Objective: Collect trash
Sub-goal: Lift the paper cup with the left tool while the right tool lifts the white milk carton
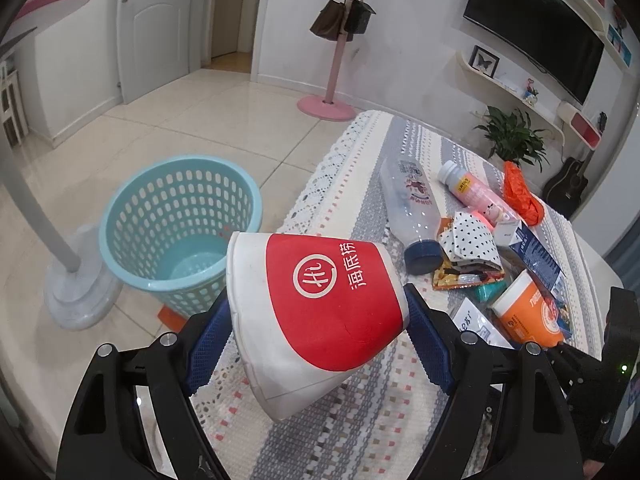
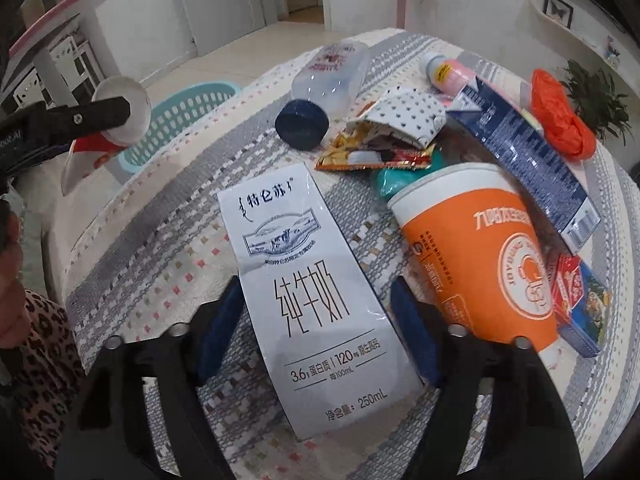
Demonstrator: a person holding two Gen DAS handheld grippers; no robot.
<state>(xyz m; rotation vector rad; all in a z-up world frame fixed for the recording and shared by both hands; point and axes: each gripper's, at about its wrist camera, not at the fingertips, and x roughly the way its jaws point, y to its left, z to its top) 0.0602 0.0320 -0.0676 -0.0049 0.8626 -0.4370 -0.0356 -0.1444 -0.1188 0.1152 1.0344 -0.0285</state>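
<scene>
Between my left pads: my left gripper (image 1: pixel 318 334) is clamped on the crushed red-and-white paper cup (image 1: pixel 316 312), held above the table edge.
Bin: the blue basket (image 1: pixel 180 232) stands on the floor ahead and left of that gripper; I should carry the cup fully over its rim before I let go.
Right side: my right gripper (image 2: pixel 312 336) stands apart, straddling the milk carton (image 2: pixel 312 300) flat on the tablecloth (image 2: pixel 160 248); I'd close squarely across its width.
Risk: the orange cup (image 2: pixel 480 256) lies just right of that gripper.

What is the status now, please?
Left gripper shut on red-and-white paper cup, short of blue basket. Right gripper open around milk carton. Orange cup close beside.
</scene>
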